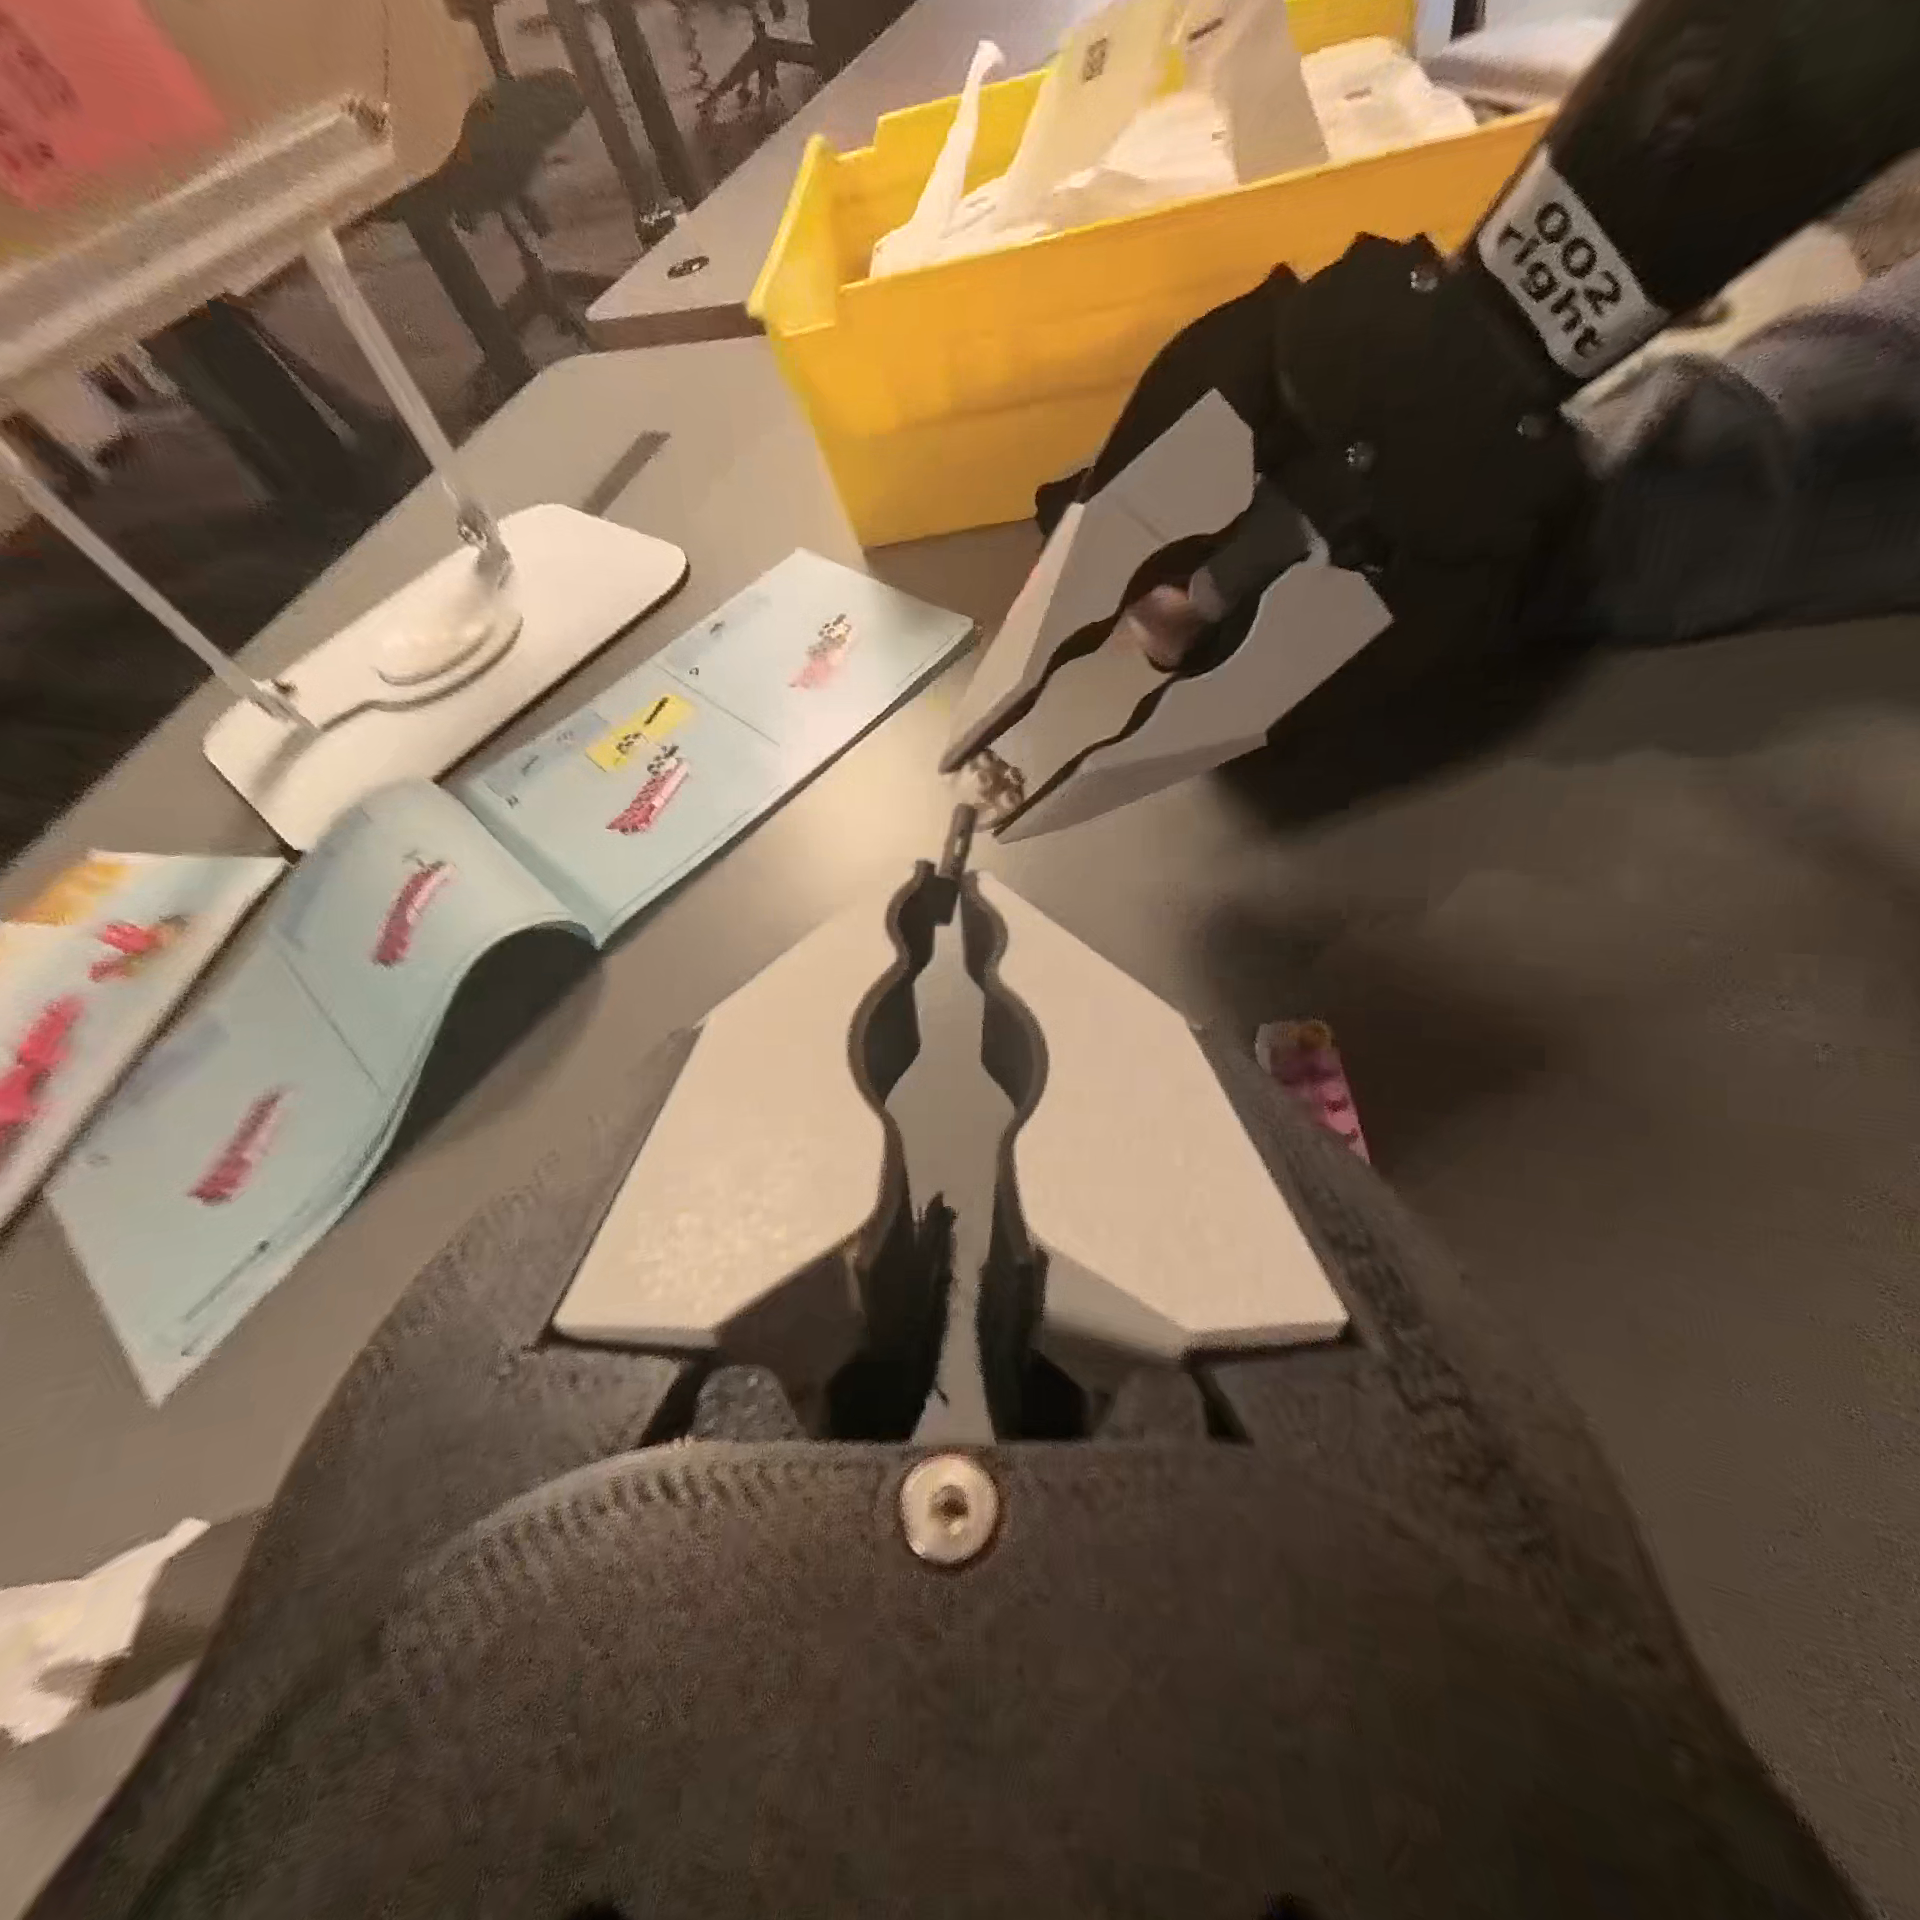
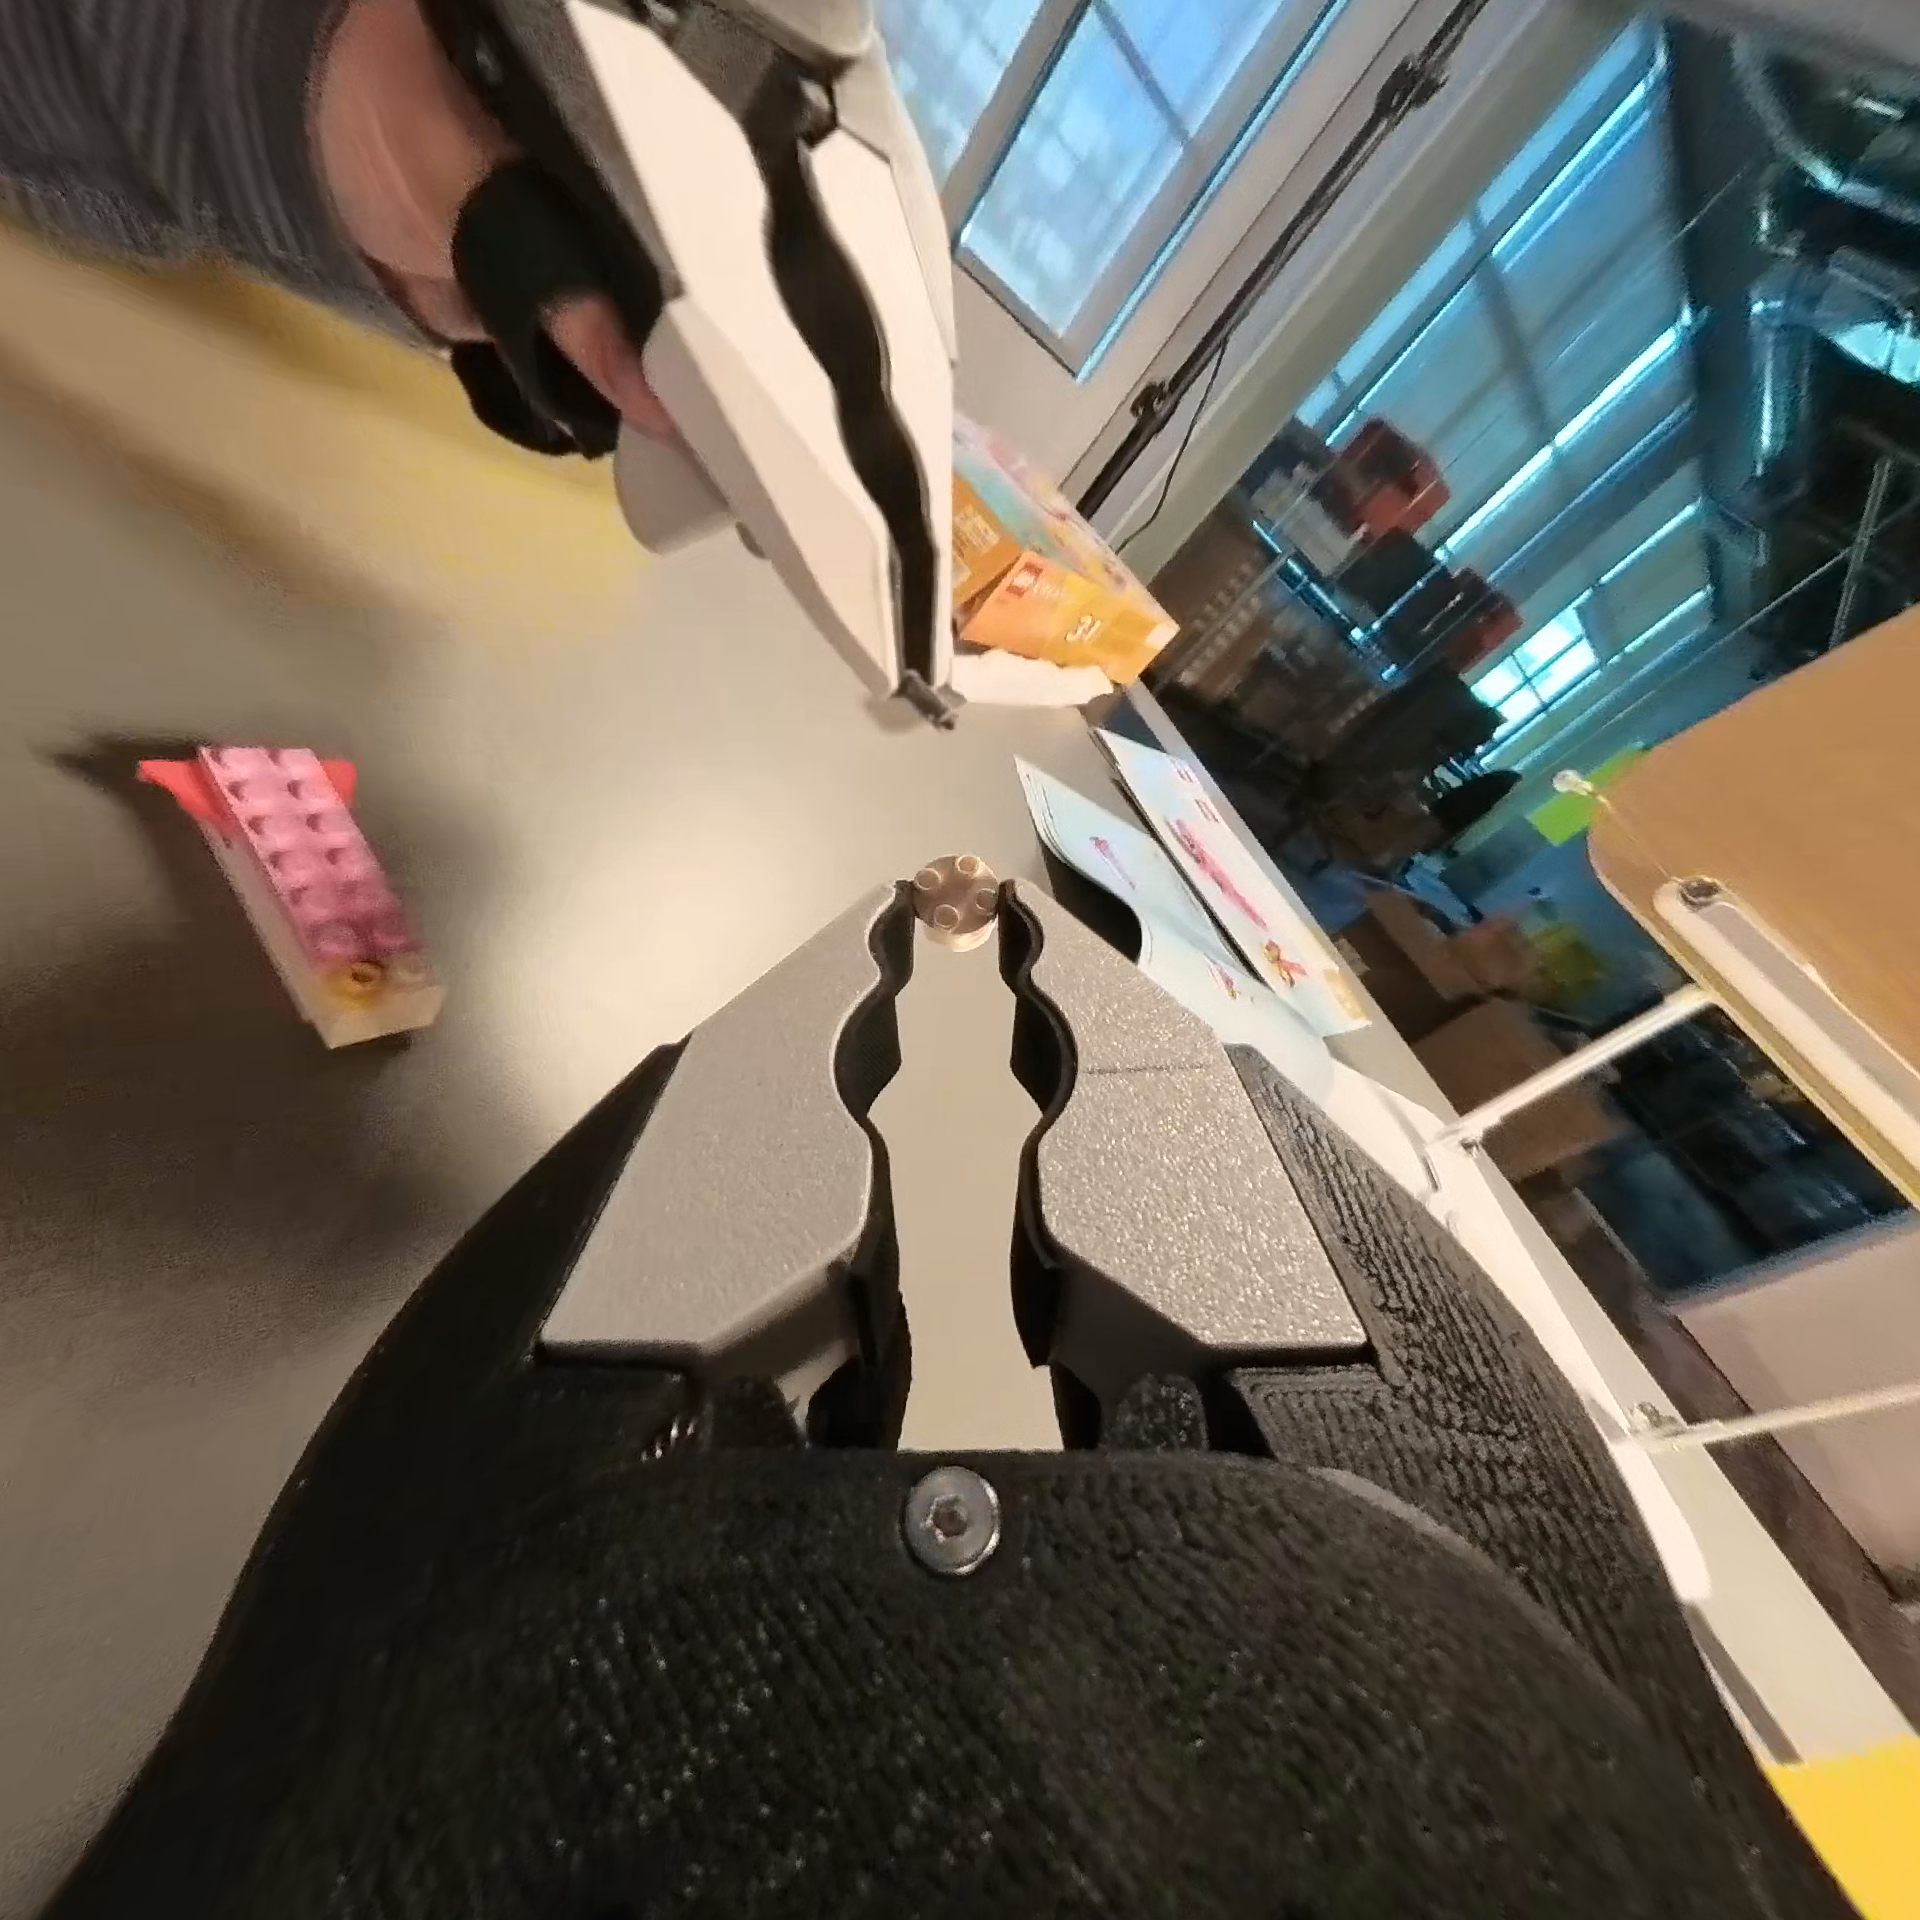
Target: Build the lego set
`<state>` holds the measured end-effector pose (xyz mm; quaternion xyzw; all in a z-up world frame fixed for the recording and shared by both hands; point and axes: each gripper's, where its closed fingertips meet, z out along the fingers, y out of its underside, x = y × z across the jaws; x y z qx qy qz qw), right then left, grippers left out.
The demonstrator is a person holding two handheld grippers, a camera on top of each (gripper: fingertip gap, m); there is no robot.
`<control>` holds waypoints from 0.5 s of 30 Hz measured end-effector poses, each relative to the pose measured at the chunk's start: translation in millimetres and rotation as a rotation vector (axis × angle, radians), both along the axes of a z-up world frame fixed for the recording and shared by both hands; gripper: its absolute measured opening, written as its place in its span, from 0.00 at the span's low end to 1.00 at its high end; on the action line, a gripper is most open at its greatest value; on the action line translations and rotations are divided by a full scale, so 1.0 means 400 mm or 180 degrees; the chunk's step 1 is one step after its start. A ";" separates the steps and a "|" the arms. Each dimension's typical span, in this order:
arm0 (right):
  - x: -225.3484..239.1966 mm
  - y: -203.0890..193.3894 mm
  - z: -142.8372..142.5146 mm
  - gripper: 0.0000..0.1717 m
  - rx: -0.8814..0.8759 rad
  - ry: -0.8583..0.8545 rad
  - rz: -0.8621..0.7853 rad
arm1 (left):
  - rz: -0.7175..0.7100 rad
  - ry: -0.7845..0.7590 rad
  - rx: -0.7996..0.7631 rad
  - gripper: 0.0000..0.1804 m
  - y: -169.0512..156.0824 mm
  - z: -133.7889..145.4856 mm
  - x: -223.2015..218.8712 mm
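Two tools meet tip to tip above the grey bench [image 1: 1558, 1143]. The left tool [image 1: 943, 883] is nearly shut, pinching a thin dark pin [image 1: 954, 842] that sticks out past its fingertips. The right tool [image 2: 956, 904] stands at a narrow gap, its pads pressed on either side of a small round studded piece [image 2: 956, 902], pale and see-through. In the left wrist view the pin's free end sits just beside the round piece, close but, as far as the blur allows, not yet joined; so both pieces are picked up and lined up, and the joining looks undone.

A pink brick build [image 2: 301, 904] with a white base lies on the bench, apart from both tools. An open instruction booklet [image 1: 582, 810] lies flat to the left, next to a clear stand on a white base [image 1: 436, 644]. A yellow bin [image 1: 1039, 343] of white bags sits behind. Nothing lies between the two tools.
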<state>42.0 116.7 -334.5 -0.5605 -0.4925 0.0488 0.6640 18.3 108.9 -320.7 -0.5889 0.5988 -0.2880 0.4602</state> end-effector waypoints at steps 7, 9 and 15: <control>-0.013 -0.012 -0.005 0.08 0.0080 -0.0123 0.0087 | -0.0024 0.0273 0.0229 0.02 -0.003 -0.041 0.009; -0.013 -0.010 -0.008 0.08 0.0123 -0.0183 0.0056 | -0.0031 0.0268 0.0210 0.02 -0.004 -0.043 0.011; -0.020 -0.009 -0.022 0.08 0.0243 -0.0422 0.0002 | 0.0035 0.0338 0.0145 0.02 -0.001 -0.058 0.018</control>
